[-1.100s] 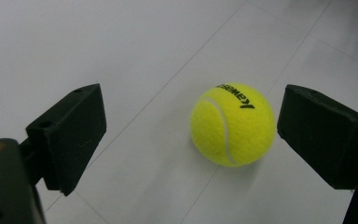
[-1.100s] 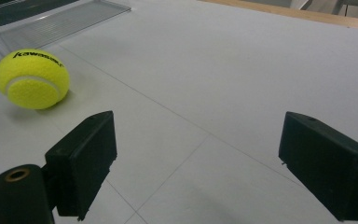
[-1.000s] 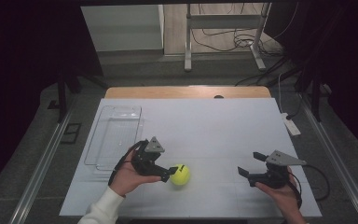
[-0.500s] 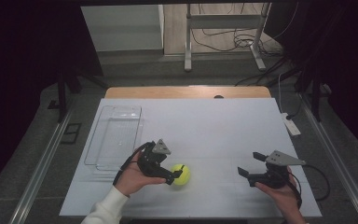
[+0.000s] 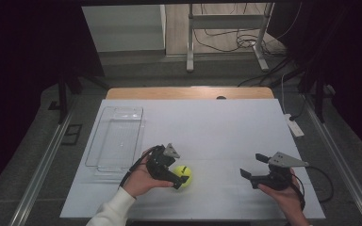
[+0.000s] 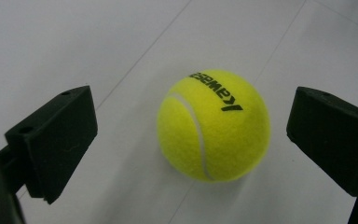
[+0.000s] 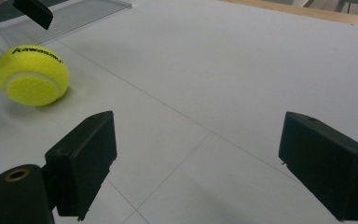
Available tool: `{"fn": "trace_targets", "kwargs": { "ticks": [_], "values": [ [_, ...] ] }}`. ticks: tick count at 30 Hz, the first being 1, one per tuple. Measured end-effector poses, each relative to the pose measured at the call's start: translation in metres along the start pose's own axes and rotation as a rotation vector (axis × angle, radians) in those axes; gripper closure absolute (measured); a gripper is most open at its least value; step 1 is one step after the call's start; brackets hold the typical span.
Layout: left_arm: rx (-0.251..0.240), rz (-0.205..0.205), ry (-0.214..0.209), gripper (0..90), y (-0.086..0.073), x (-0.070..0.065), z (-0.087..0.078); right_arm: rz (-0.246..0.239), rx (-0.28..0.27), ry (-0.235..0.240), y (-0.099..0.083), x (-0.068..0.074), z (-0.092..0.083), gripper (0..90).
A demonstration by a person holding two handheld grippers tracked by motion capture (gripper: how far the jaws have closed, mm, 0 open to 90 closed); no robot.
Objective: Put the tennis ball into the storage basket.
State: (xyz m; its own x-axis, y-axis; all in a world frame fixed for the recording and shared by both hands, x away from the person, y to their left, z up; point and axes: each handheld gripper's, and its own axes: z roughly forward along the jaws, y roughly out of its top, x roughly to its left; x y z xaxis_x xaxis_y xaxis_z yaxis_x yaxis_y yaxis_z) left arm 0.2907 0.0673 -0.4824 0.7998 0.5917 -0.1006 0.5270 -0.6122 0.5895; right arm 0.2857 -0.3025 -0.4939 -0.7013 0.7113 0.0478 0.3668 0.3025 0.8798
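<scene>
A yellow tennis ball with black lettering rests on the white table, front left of middle. My left gripper is open around it. One black jaw stands off each side of the ball with a gap, and neither pad touches it. These jaws have just been opening. My right gripper hovers open at the front right with only bare table between its jaws, pointing left towards the ball.
A clear plastic tray lies at the left of the table, just beyond the left hand. A white power strip sits off the table's right edge. A wooden strip borders the far edge.
My left gripper has slid right and a little down onto the ball, and its jaws have spread around it. The ball and the right gripper have stayed put.
</scene>
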Motion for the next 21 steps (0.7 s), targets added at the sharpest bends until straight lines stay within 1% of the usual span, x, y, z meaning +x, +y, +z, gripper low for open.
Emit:
{"fn": "trace_targets", "kwargs": {
  "ticks": [7, 13, 16, 21],
  "values": [
    [0.028, 0.012, 0.000, 2.2, 0.001, -0.003, 0.008, 0.000, 0.001, 0.002, 0.000, 0.000, 0.000, 11.7],
    [0.040, 0.010, -0.002, 2.3, 0.000, -0.003, 0.013, 0.000, 0.001, 0.004, 0.000, 0.000, 0.000, 11.7],
    [0.048, 0.004, -0.007, 2.5, -0.001, -0.004, 0.018, 0.002, 0.000, 0.004, 0.000, 0.000, 0.000, 11.8],
    [0.074, 0.012, -0.008, 3.0, -0.003, -0.004, 0.025, 0.002, 0.000, 0.003, 0.000, 0.000, 0.000, 11.8]
  ]
}}
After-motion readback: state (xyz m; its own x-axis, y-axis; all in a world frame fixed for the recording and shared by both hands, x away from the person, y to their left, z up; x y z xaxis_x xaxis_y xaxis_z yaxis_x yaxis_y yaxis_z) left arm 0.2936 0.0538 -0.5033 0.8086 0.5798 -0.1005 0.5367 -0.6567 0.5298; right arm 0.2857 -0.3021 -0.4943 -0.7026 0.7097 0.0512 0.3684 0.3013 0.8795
